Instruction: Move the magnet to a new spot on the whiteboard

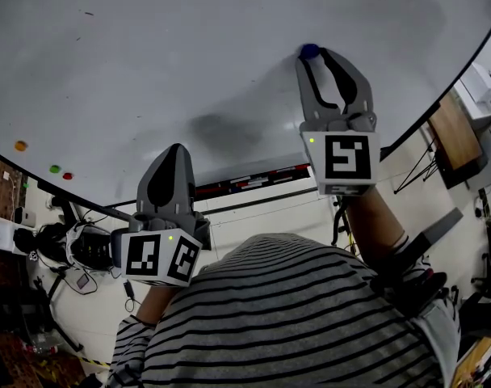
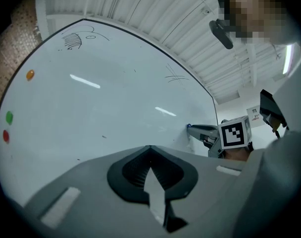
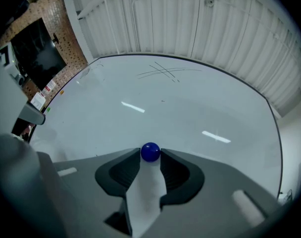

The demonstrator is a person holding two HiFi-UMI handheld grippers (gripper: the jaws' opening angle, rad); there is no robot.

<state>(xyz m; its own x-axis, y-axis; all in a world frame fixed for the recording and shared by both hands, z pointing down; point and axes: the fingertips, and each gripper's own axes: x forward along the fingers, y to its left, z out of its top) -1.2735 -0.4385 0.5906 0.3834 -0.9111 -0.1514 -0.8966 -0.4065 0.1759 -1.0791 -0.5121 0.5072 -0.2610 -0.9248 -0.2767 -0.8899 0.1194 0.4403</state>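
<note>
1. Head view: Blue round magnet [image 1: 310, 52] sits on the large white whiteboard [image 1: 189, 55], in the board's upper right part as seen here. It lies right between the fingertips of the right gripper [image 1: 312, 56], whose grey jaws reach up to the board above its cube with square markers [image 1: 346, 158]. The left gripper [image 1: 177, 147] is held lower and to the left, tips together, close to the board's dark bottom edge. A small orange disc [image 1: 20, 145], a small green disc [image 1: 55, 169] and a small red disc [image 1: 67, 175] cling to the board far to the left, well apart from the magnet. The person's black-and-white striped shirt [image 1: 294, 314] fills the bottom of the view.

2. Left gripper view: the left gripper [image 2: 150, 148] has its jaws closed on each other with nothing between them, pointing at bare whiteboard [image 2: 106, 108]. The orange disc [image 2: 30, 75], green disc [image 2: 9, 117] and red disc [image 2: 6, 136] line the board's left side. At the right, the right gripper [image 2: 191, 128] touches the board; a tiny blue speck at its tips is probably the magnet, though it is too small to be sure.

3. Right gripper view: the right gripper [image 3: 150, 155] is clamped on the magnet [image 3: 150, 152], one dark pad against each side of it. The magnet rests against the whiteboard [image 3: 190, 108]. Thin pen scribbles [image 3: 163, 72] mark the board higher up.
</note>
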